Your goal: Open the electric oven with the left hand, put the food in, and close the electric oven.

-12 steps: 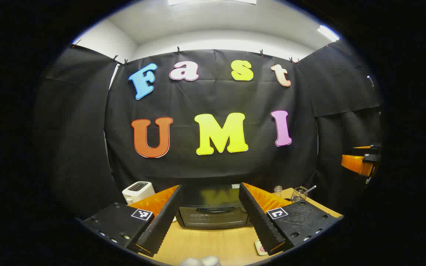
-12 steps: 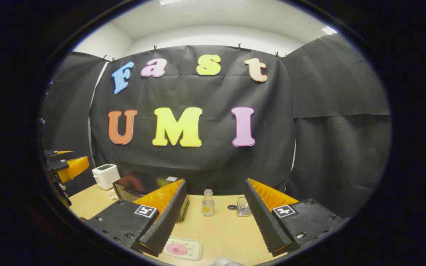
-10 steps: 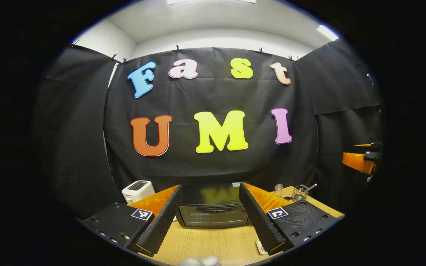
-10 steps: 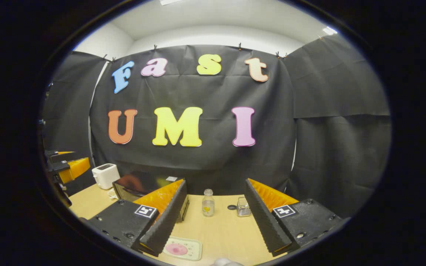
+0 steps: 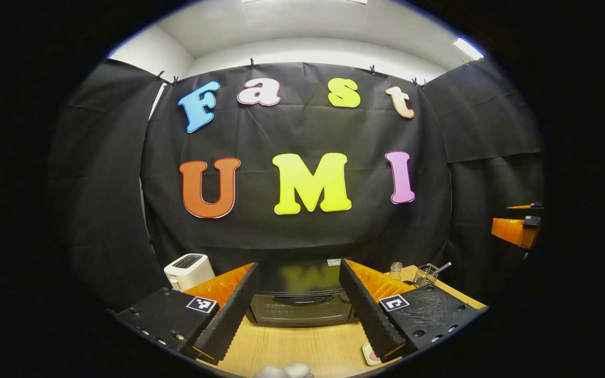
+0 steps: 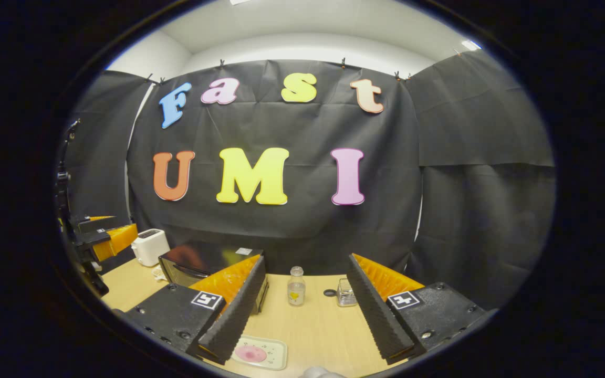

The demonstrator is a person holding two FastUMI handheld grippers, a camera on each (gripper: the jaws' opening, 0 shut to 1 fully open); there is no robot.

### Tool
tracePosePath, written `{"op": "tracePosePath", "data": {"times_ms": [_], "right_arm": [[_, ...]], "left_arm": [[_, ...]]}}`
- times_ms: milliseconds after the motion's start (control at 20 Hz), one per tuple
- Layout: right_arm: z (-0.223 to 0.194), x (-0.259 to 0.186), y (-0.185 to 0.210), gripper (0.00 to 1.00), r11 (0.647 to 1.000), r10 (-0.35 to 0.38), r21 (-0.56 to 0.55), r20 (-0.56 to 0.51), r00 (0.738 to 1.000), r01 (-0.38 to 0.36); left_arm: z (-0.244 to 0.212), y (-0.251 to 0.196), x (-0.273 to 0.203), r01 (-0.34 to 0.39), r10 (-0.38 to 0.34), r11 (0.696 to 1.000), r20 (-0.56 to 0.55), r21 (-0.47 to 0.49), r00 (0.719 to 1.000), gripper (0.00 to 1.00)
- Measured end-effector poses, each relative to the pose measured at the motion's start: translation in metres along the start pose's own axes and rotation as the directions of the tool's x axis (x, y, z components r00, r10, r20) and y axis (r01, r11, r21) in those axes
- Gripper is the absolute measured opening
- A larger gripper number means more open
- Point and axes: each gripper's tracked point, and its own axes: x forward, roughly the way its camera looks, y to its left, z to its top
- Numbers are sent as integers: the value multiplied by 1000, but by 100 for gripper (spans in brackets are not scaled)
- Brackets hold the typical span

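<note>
In the left gripper view, the left gripper (image 5: 298, 310) is hovering above the near edge of the light wooden table (image 5: 302, 344) with its 2 fingers spread wide apart and holding nothing. A square black-and-white marker tag is sitting on each finger base; neither one carries readable writing. Between the fingers, farther back, the black electric oven with a glass door and a curved bar handle (image 5: 300, 302) is standing at the back of the table with its door closed. A small pale label is sitting on the oven's top, too small to read. To the oven's left, the white 2-slot toaster (image 5: 188, 270) is standing against the black cloth wall. To the right, a clear glass bottle (image 5: 395, 271) and a wire mesh holder with a utensil (image 5: 427, 274) are standing near the far right corner.

In the right gripper view, the right gripper (image 6: 302, 310) is likewise hovering with its 2 fingers parted and gripping nothing. Just below its left finger, the pale rectangular tray carrying a round pink piece of food (image 6: 258, 353) is lying on the near part of the table, well apart from the oven. Farther back, a small black round cap (image 6: 329, 293) is lying beside the holder.
</note>
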Motion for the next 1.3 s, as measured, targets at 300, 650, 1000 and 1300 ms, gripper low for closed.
{"op": "tracePosePath", "data": {"times_ms": [300,650,1000,1300], "right_arm": [[-4,-7,-8,96,1000,-24,4,-22,999,24],[-8,-25,-18,99,998,-62,8,-54,997,63],[-24,-41,-33,96,992,-125,-3,-114,986,125],[-36,-43,-37,99,989,-142,19,-146,979,146]], "left_arm": [[-26,-4,36,10,-9,1000,-39,6,999,96],[-70,-4,102,12,-12,1000,-113,-5,994,96],[-140,0,153,4,-6,1000,-255,-11,967,97],[-170,-5,163,20,-22,1000,-309,-10,951,97]]}}
